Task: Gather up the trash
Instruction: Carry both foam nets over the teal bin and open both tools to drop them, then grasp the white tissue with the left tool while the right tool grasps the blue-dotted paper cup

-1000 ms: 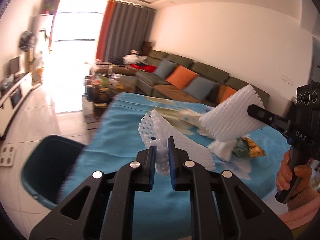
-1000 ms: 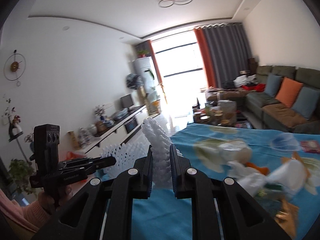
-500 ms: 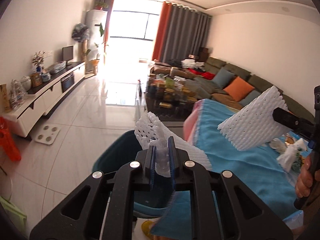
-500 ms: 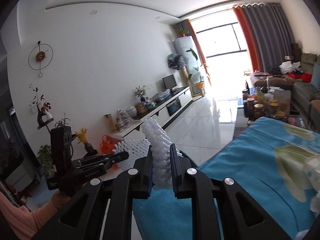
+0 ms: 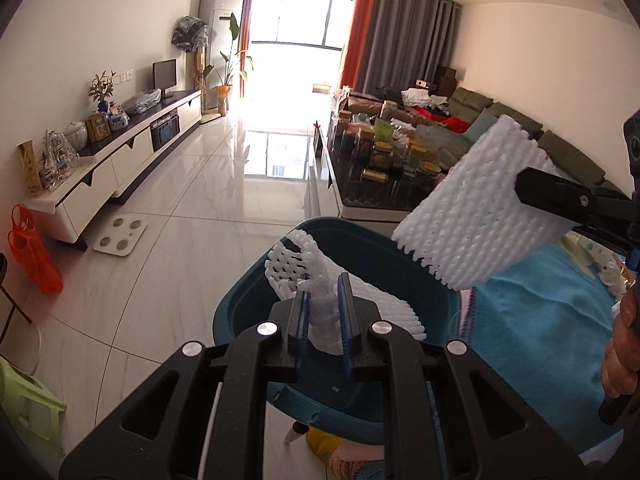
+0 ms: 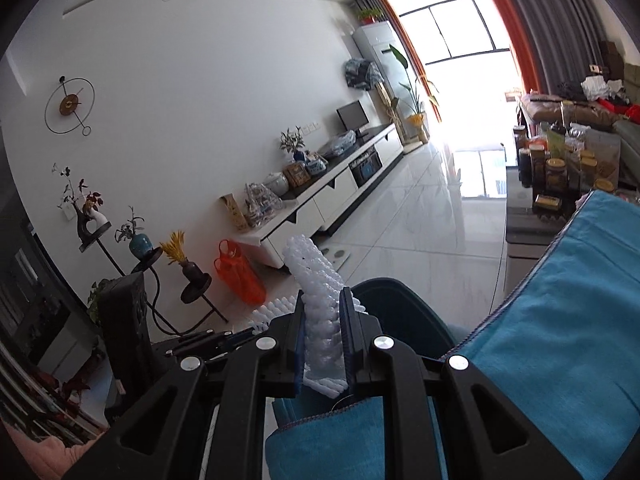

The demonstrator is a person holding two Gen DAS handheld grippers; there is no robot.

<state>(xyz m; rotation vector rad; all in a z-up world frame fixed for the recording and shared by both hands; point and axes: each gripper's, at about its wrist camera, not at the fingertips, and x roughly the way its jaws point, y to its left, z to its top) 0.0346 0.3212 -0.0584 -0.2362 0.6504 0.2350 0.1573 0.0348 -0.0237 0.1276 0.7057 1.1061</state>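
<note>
My left gripper (image 5: 322, 304) is shut on a white foam net sleeve (image 5: 308, 272), which hangs over the open teal bin (image 5: 400, 248) on the floor. To its right, my right gripper (image 5: 524, 192) grips a second, flatter white foam net (image 5: 472, 220) above the bin's far right rim. In the right wrist view, the right gripper (image 6: 323, 304) is shut on that foam net (image 6: 316, 276), with the bin (image 6: 400, 300) just beyond it. The left gripper (image 6: 248, 330) shows low at left. The table's blue cloth (image 6: 560, 300) lies at right.
A dark coffee table (image 5: 360, 200) crowded with jars stands behind the bin. A white TV cabinet (image 5: 120, 160) lines the left wall, with an orange bag (image 5: 32, 252) and a floor scale (image 5: 120, 232) near it. A green stool (image 5: 24, 400) sits low left. Black plant stands (image 6: 192, 284) stand by the wall.
Both grippers have swung left off the blue table, each still holding its foam net. The teal bin has come from the lower left to right under the left gripper.
</note>
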